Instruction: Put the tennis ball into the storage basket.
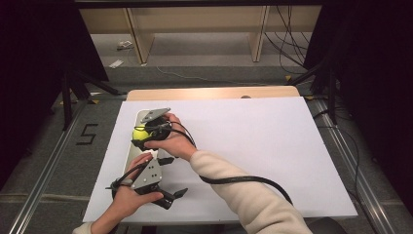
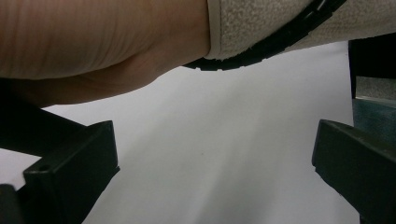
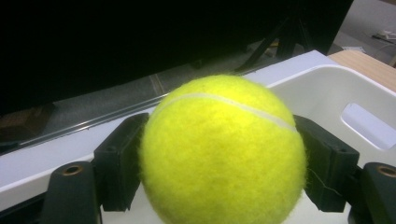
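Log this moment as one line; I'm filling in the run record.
right gripper: shut on tennis ball, over white bin | left gripper: open, holding nothing, over white table sheet

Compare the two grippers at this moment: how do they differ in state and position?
The right gripper is shut on the tennis ball, both jaws pressed to its sides; the left gripper is open, with nothing between its jaws. The right gripper is at the white bin; the left gripper is over the bare white sheet near the table's front edge. Both are hand-held.
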`<control>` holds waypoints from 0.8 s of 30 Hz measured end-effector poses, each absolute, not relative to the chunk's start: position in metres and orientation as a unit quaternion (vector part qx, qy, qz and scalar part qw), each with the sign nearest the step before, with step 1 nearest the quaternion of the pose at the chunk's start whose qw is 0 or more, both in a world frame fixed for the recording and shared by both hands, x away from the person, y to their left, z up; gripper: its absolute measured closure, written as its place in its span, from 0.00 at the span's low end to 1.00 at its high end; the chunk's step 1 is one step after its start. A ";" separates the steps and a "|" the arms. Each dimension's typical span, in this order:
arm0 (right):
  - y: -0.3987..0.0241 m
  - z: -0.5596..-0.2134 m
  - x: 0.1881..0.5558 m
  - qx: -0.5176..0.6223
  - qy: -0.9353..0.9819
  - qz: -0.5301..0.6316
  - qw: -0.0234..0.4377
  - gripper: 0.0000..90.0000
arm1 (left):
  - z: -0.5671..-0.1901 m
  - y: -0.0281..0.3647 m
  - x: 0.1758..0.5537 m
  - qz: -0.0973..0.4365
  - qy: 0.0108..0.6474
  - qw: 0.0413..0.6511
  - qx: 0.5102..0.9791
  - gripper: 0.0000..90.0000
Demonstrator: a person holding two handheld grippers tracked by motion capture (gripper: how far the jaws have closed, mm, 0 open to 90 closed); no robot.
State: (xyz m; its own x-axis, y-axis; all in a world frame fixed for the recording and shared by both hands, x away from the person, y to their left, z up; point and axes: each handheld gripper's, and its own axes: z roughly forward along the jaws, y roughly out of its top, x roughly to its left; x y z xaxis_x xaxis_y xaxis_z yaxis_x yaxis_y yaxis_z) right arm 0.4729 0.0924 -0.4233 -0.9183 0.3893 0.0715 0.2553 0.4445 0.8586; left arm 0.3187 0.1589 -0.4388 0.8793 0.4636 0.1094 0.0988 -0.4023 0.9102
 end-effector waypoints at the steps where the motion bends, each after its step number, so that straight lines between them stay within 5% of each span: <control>1: 0.093 -0.424 0.473 0.191 0.847 0.492 0.067 0.29 | -0.439 0.159 0.319 0.175 0.172 0.519 0.819 0.00; 24: 0.097 -0.435 0.472 0.183 0.860 0.473 0.060 0.29 | -0.440 0.158 0.318 0.171 0.170 0.516 0.822 0.00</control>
